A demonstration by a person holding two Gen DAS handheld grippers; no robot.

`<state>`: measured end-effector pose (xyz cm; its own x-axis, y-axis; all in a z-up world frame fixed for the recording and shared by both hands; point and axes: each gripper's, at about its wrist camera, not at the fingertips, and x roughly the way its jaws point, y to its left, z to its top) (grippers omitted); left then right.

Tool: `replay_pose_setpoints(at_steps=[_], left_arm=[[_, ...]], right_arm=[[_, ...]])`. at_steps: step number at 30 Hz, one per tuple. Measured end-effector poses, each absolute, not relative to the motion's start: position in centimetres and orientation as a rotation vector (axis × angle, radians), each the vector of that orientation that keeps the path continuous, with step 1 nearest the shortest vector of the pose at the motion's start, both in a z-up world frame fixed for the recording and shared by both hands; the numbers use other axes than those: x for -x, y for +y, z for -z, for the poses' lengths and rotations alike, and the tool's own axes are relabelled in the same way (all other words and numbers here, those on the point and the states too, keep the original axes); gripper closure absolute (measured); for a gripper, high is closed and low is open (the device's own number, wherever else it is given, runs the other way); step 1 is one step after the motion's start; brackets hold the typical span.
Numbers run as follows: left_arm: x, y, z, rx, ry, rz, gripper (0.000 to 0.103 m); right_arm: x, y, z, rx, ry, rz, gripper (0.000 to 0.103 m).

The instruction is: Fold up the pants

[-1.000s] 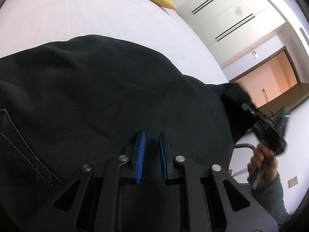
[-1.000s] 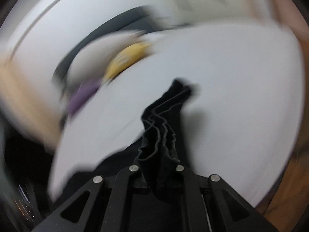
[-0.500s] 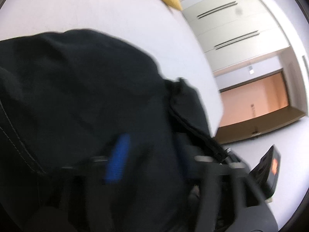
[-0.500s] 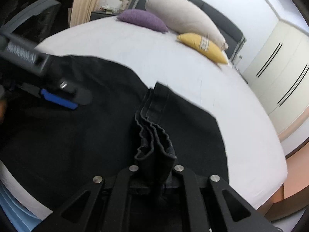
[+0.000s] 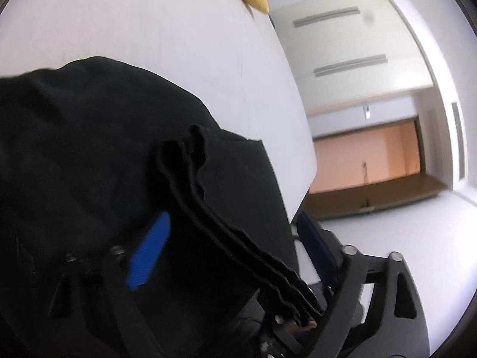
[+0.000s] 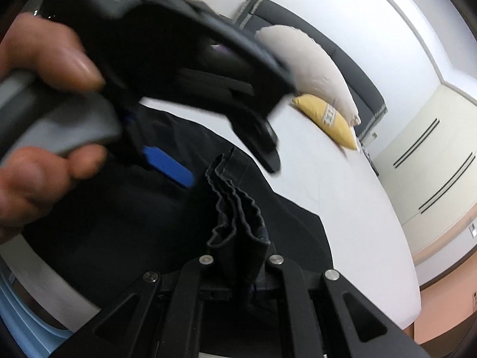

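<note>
Black pants (image 5: 89, 137) lie on a white bed (image 5: 149, 24). R gripper (image 6: 238, 256) is clenched on a bunched hem, prob. carrying it over for a fold. L gripper (image 5: 235, 238), 2 blue pads spread wide, straddles that hem, likely for a handoff. 2 pillows (image 6: 325, 116), wardrobe (image 6: 432, 155) behind.

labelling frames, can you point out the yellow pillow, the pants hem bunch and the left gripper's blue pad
yellow pillow (image 6: 329, 120), right wrist view, its middle
pants hem bunch (image 6: 238, 217), right wrist view, gathered folds
left gripper's blue pad (image 5: 149, 250), left wrist view, pad face
</note>
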<state>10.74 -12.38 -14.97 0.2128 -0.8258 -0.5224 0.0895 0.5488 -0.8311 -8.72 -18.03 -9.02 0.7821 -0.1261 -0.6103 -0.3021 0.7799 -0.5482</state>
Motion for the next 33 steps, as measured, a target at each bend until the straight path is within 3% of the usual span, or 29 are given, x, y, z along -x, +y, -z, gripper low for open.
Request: replay_pose_setpoints(at_steps=[1,2,5,17,33], left_arm=[[-11.2,-12.6,15.0,0.734,1.218,0.735,0.073],[-11.6,-12.6,15.1,0.701,1.246,0.735,0.083],[-12.4,-12.2,14.3,0.622,1.248,0.758,0.091],[-11.5,-9.3,12.5,0.318,1.257,0.747,0.094],[-10.3,-7.1,14.6,0.244,1.251,0.688,0.092]], right_arm=[[8.8,-18.2,9.0,0.682,0.675,-0.110,0.095],[9.0,-18.0,9.0,0.684,0.669,-0.118,0.095],[9.1,-17.3,8.9,0.704,0.658,-0.140,0.095],[9.7,-13.5,10.8,0.805,0.659,-0.248,0.095],[8.8,-13.2,13.0,0.906,0.727,-0.336,0.094]])
